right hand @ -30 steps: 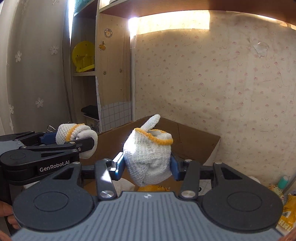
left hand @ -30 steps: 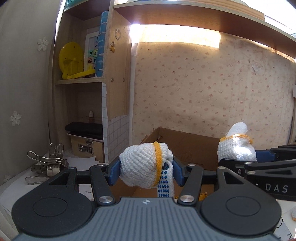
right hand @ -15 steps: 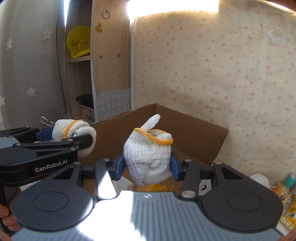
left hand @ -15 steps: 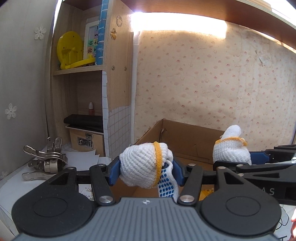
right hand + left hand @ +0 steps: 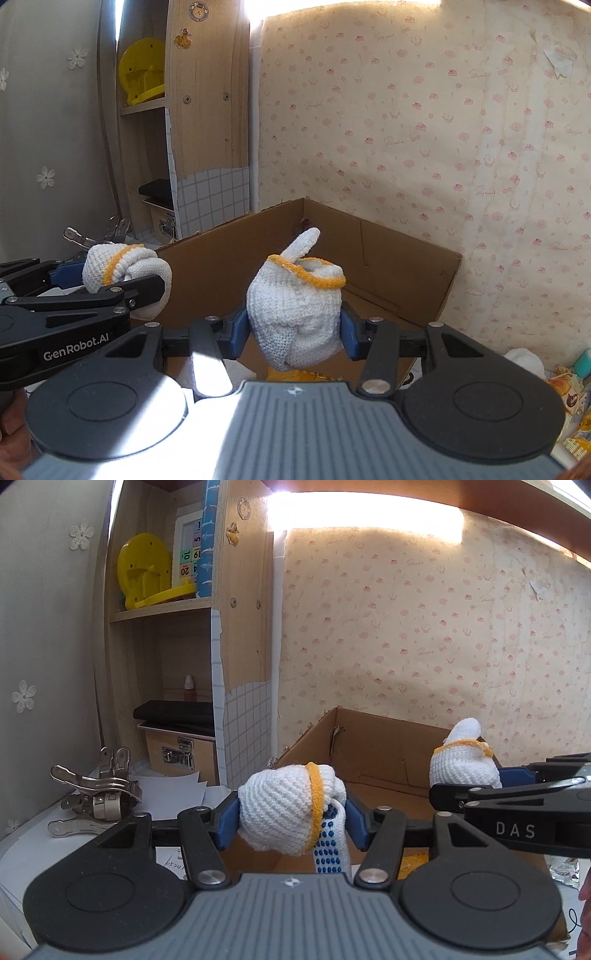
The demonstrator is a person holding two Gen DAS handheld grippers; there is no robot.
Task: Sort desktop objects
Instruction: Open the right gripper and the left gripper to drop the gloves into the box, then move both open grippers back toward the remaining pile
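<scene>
My left gripper [image 5: 290,821] is shut on a bunched white knit glove [image 5: 284,814] with a yellow cuff and blue grip dots. It holds the glove above the near edge of an open cardboard box [image 5: 373,746]. My right gripper [image 5: 293,332] is shut on a second white glove [image 5: 295,314] with a yellow cuff, one finger sticking up, over the same box [image 5: 399,266]. The right gripper and its glove [image 5: 461,758] show at the right of the left wrist view. The left gripper's glove [image 5: 125,275] shows at the left of the right wrist view.
A wooden shelf unit [image 5: 236,627] stands left of the box, with a yellow plastic item [image 5: 147,576], a small latched case [image 5: 177,749] and a little bottle [image 5: 189,688]. Metal clips [image 5: 96,797] lie on white paper at left. Snack packets [image 5: 569,391] lie right of the box. Patterned wall behind.
Both grippers have tilted downward and moved slightly closer to the box, so more of its inside shows. Both keep hold of their gloves.
</scene>
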